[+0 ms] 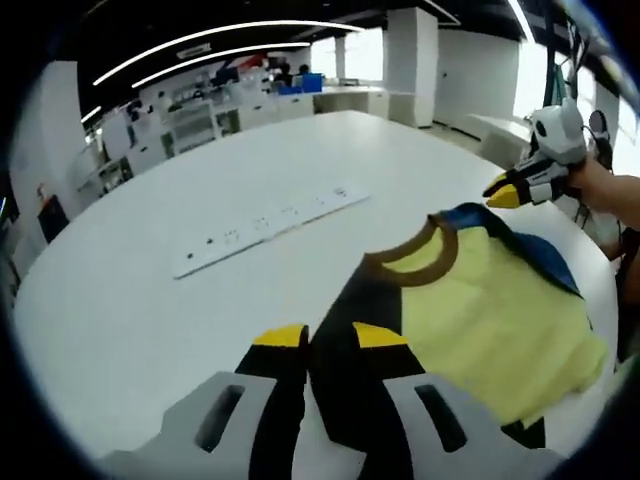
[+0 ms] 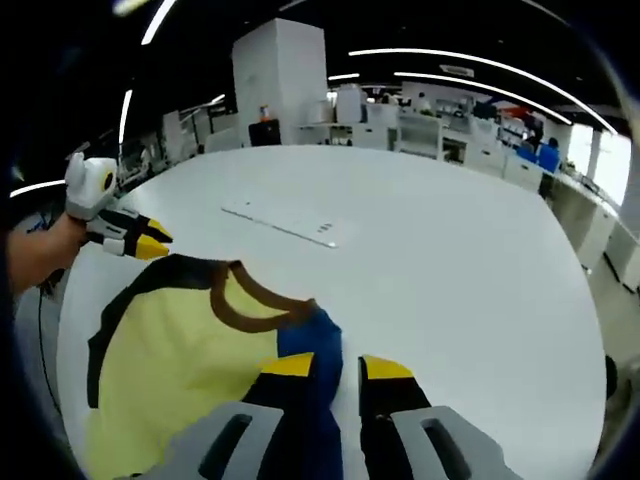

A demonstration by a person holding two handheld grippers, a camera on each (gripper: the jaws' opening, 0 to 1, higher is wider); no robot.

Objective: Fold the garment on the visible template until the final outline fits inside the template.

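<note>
Your left gripper (image 1: 330, 336) rises from the bottom of the left gripper view with black fabric running up between its yellow-tipped jaws, so it is pinching the dark shoulder edge of the shirt (image 1: 490, 300). Likewise your right gripper (image 2: 338, 366) is clamped on the blue shoulder beside the brown collar (image 2: 262, 305). The shirt lies on the white table (image 1: 180, 300), yellow panel up, collar between your two grippers, body trailing toward you. Each gripper holds one side of the neckline, so the held edge runs gripper to gripper across your front, and both are equally near it. In my judgement the coming fold turns on moving the two shoulders together.

The left gripper view shows the right gripper's jaws from the side. The right gripper view shows the blue panel folding under the jaws. A white strip (image 2: 285, 225) with small marks lies beyond the shirt; I cannot identify a template outline.
</note>
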